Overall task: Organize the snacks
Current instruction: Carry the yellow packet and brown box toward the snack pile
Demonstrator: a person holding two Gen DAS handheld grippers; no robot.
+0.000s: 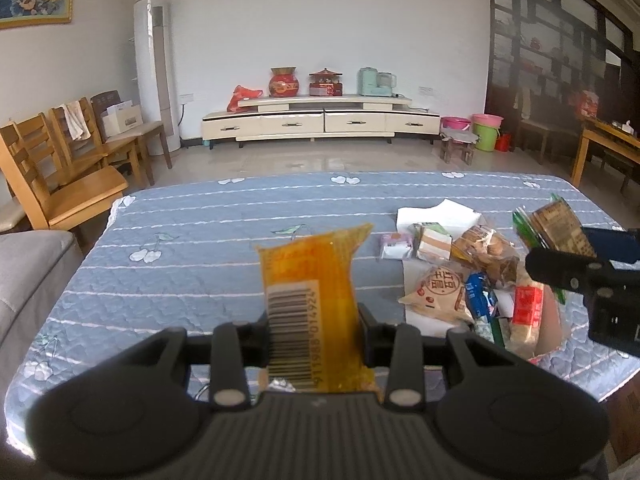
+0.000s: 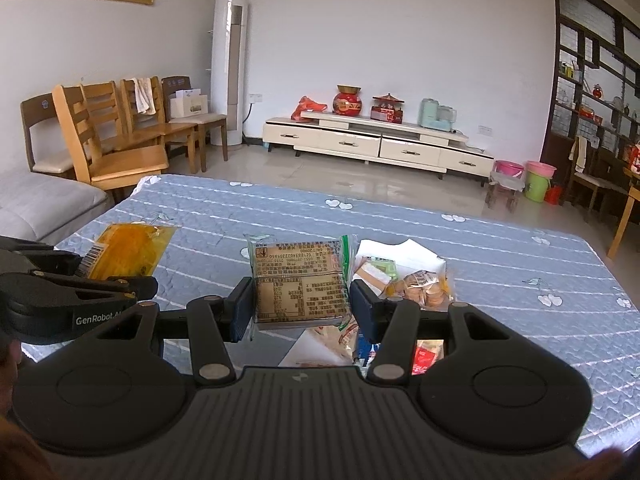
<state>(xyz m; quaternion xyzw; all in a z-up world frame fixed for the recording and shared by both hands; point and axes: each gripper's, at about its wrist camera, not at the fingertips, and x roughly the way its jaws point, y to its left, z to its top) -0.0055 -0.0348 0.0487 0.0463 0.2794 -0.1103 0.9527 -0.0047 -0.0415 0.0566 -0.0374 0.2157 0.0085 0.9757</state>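
Living-room furniture lines the far wall; the work surface is a bench (image 1: 192, 264) under a blue quilted cover.

Left wrist view: the left gripper (image 1: 316, 328) is pinching an orange packet (image 1: 312, 292), jaws pressed onto its sides near the barcode, and the packet is raised clear of the cover above the near middle of the bench. A snack pile (image 1: 468, 276) lies on white paper toward the right edge, with biscuits, a round-labelled bag and a red-labelled pack in a loose heap. The right gripper (image 1: 560, 264) enters from the right edge above that pile.

Right wrist view: the right gripper (image 2: 300, 304) is clamped on a flat brown packet (image 2: 300, 284), one pad on each side edge, label facing the camera, and the packet is lifted above the pile's near-left side. The left gripper (image 2: 120, 276) with the orange packet (image 2: 128, 252) stands just to the left.

Judgement: sorting is at an early stage. Two packets are lifted, neither is set down, and most of the pile remains unsorted. No destination container can be identified with certainty.
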